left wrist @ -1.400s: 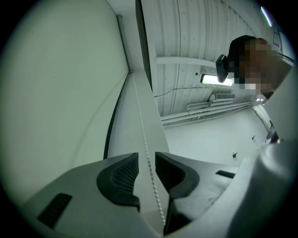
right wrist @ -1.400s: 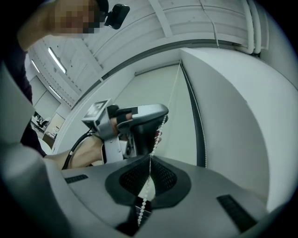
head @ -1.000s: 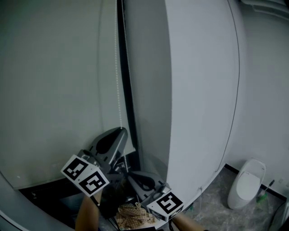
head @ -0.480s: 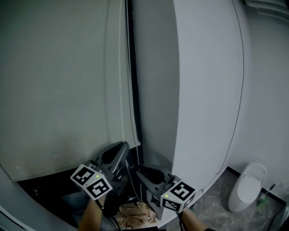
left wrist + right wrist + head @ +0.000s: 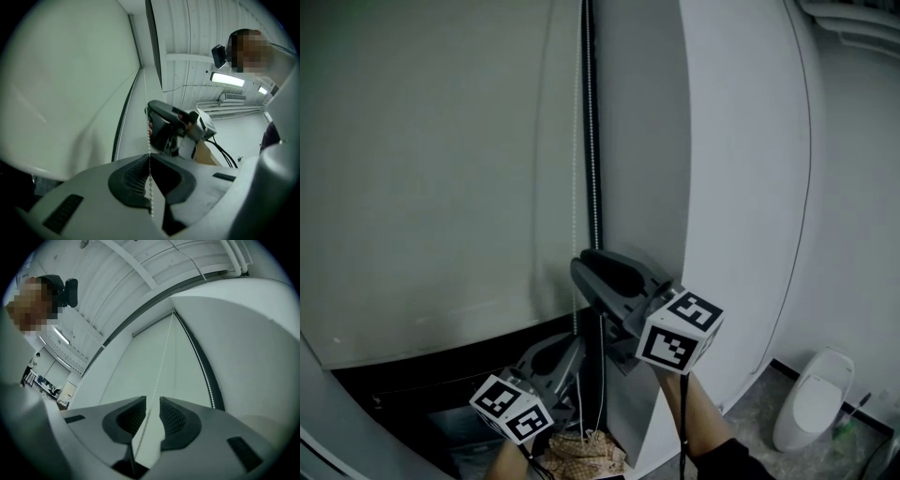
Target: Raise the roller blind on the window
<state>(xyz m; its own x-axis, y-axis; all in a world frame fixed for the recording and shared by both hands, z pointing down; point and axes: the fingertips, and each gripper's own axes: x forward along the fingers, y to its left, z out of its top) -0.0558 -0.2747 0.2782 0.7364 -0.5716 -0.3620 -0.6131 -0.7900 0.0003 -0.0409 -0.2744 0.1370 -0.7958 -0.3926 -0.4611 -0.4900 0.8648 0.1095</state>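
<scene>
The pale grey roller blind (image 5: 441,187) covers most of the window. Its white bead chain (image 5: 576,187) hangs down the blind's right edge. My right gripper (image 5: 583,272) is held up at the chain, above the left one. In the right gripper view the chain (image 5: 161,366) runs through the narrow gap of the right gripper (image 5: 152,401), whose jaws stand slightly open. My left gripper (image 5: 565,349) sits lower, and in the left gripper view the left gripper (image 5: 149,161) is shut on the chain (image 5: 149,136). A short loose end dangles below it.
A white curved wall panel (image 5: 741,187) rises right of the chain. Below the blind's bottom edge is a dark window opening (image 5: 394,394). A white toilet (image 5: 811,408) stands on the floor at the lower right. A patterned cloth (image 5: 581,455) lies below the grippers.
The right gripper has risen along the chain from beside the left gripper to well above it. The left gripper has dropped lower with the chain.
</scene>
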